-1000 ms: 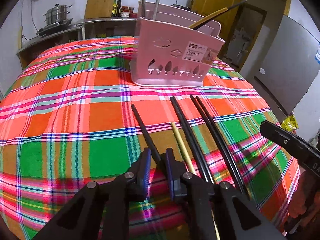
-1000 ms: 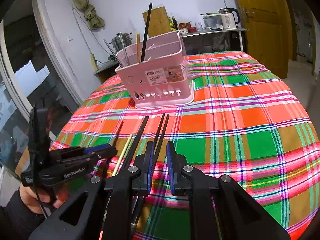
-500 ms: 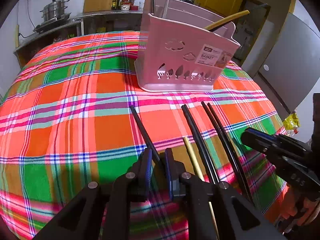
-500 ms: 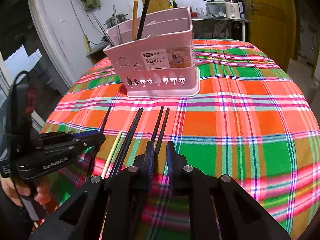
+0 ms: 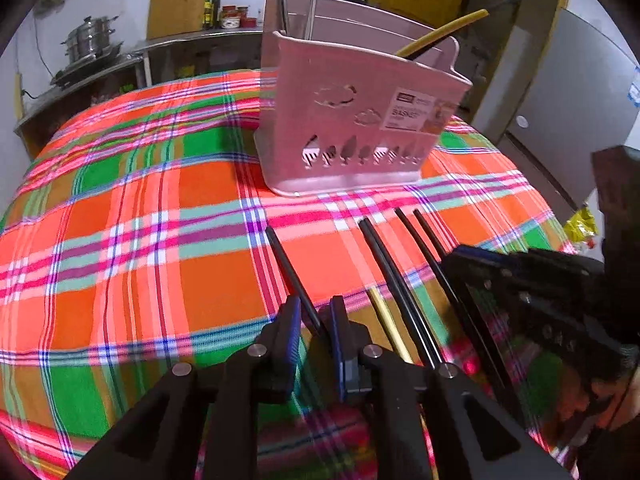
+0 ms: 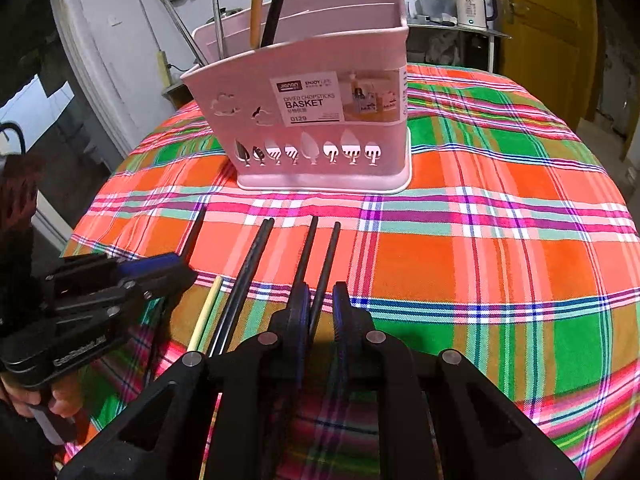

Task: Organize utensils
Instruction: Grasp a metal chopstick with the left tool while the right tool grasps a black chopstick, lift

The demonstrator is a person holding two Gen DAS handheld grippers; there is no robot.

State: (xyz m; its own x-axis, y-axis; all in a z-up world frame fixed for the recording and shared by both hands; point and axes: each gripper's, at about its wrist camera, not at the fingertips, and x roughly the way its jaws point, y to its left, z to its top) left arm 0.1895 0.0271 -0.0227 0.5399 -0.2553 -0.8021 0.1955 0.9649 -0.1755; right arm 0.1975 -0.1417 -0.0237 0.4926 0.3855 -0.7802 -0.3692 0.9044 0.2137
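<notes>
The left claw (image 5: 314,316) stands narrow around the leftmost black chopstick (image 5: 290,274), which runs up between its blue pads (image 5: 291,320); whether the pads press it cannot be told. Just right of this claw lie a pale yellow chopstick (image 5: 386,322), then a pair of black chopsticks (image 5: 390,276), then two more black ones (image 5: 430,248), all flat on the plaid-covered surface (image 5: 120,240). The right claw (image 6: 320,308) is closing, with the rightmost black chopstick (image 6: 328,264) in the slim gap between its pads, not clearly pinched. Its neighbour (image 6: 306,252) passes just left of that claw. Beyond both claws, well apart from the chopstick tips, stands the pink chopstick basket (image 6: 312,120), upright, with a few utensils poking from its back compartments. The left claw also shows low at the left in the right wrist view, gripped by a hand (image 6: 48,404)
</notes>
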